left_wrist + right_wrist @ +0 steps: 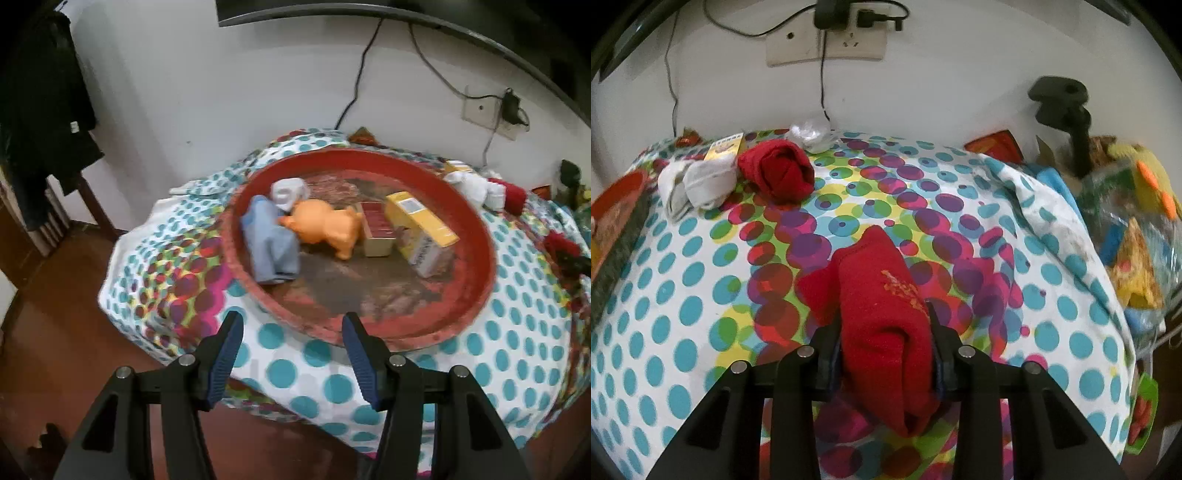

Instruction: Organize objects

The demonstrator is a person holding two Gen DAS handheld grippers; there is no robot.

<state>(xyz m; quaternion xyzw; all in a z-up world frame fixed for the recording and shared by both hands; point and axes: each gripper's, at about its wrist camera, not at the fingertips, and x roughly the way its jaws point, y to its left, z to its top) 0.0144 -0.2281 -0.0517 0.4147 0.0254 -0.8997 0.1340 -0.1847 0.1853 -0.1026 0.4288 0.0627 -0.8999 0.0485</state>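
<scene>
Jaws on the right gripper [884, 354] are clenched on a folded red sock [882, 314], their pads pressing its two sides while its toe end points away toward twelve o'clock over the cloth; jaws on the left gripper [291, 354] stand released and parted with nothing between them, hovering over the near edge of the counter. From largest to smallest: the counter is draped in a spotted cloth [683, 280], white with teal dots and a band of purple, red and green circles. On it, in the left wrist view, sits a wide round red tray [476, 221] just ahead of the open jaws. Inside the tray lie a yellow carton [421, 221] at three o'clock, a small box of red sticks [375, 230] beside it, an orange toy animal [328, 229] at the centre, a folded blue cloth [271, 243] at nine o'clock and a crumpled white piece [286, 194] at eleven o'clock. Outside the tray, in the right wrist view, a rolled red sock [779, 173] and a bundled white sock [698, 184] lie touching at about eleven o'clock, well apart from the held one. The step in hand looks like the pick-up of the red sock for sorting. Next, it probably needs lifting clear of the cloth and carrying toward ten o'clock, either to the tray or the other socks; which one is uncertain.
</scene>
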